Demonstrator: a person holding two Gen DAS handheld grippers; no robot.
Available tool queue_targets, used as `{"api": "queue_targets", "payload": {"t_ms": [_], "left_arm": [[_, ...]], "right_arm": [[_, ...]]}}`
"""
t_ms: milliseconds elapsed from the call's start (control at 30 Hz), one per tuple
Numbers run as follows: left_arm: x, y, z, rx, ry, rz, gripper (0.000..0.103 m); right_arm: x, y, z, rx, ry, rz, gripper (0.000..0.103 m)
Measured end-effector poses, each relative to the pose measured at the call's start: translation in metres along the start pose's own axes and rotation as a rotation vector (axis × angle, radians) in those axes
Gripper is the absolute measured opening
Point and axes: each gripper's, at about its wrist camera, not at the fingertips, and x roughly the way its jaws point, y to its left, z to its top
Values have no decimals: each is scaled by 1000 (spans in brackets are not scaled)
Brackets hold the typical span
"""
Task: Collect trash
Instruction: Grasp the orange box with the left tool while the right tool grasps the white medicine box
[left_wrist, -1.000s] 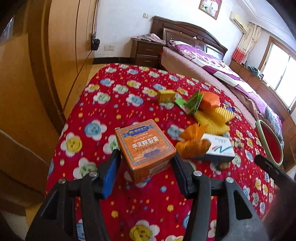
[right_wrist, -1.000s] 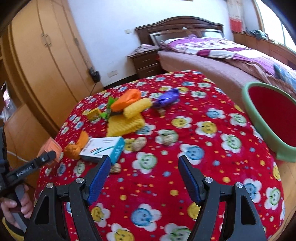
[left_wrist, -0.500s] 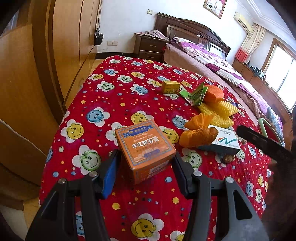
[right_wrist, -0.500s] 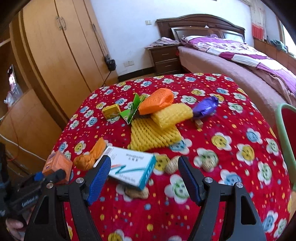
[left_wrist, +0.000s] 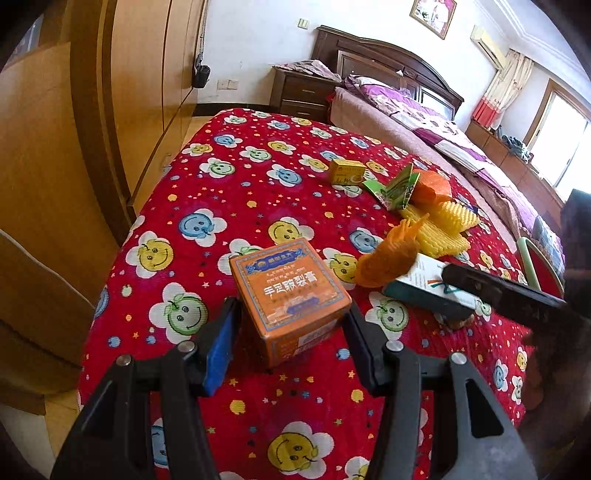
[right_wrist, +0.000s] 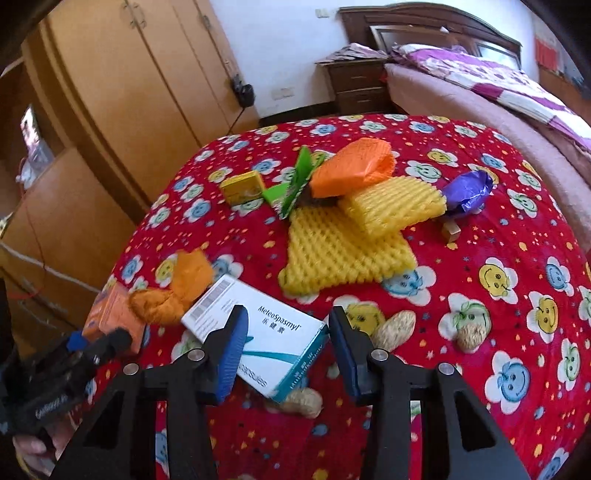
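While the red worktop cloth printed with smiling flowers (right_wrist: 498, 236) spreads beneath both tools, the left hand-held gripper (left_wrist: 291, 334) is clamped on the square orange cardboard box with Chinese lettering (left_wrist: 290, 291), its blue pads pressed to the box's two sides and the box tilted above the cloth. The right hand-held gripper (right_wrist: 286, 350) has just been closing its jaws, and the white-and-teal flat medicine carton (right_wrist: 258, 332) lies between them; the left pad meets the carton's face, yet I cannot tell whether the right pad touches its teal edge.

Beyond the right hand-held gripper, further out on the cloth, lies a flat yellow foam fruit net (right_wrist: 343, 251), with a smaller folded yellow net (right_wrist: 395, 205) on it and an orange foam net sleeve (right_wrist: 354, 170) above that. To the left of the right hand-held gripper, just beside the carton, sits a crumpled orange net (right_wrist: 173, 291). Far ahead and left are a green folded wrapper (right_wrist: 295, 188) and a small yellow box (right_wrist: 242, 188); far ahead and right is a purple foil wrapper (right_wrist: 467, 192). Just right of the right hand-held gripper rest two peanuts in shells (right_wrist: 397, 328), and another peanut (right_wrist: 299, 402) lies under the carton's near corner.
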Motion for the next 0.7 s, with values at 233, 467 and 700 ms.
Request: {"api": "queue_targets", "payload": {"t_ms": [233, 467, 700], "left_arm": [[-2, 3, -1, -11, -4, 1, 57], [-6, 8, -2, -24, -10, 10, 57], [-7, 11, -2, -31, -11, 12, 57]], "right_arm": [[-1, 18, -19, -69, 73, 68, 47], [-5, 32, -22, -109, 62, 73, 61], [7, 49, -28, -182, 60, 21, 64]]}}
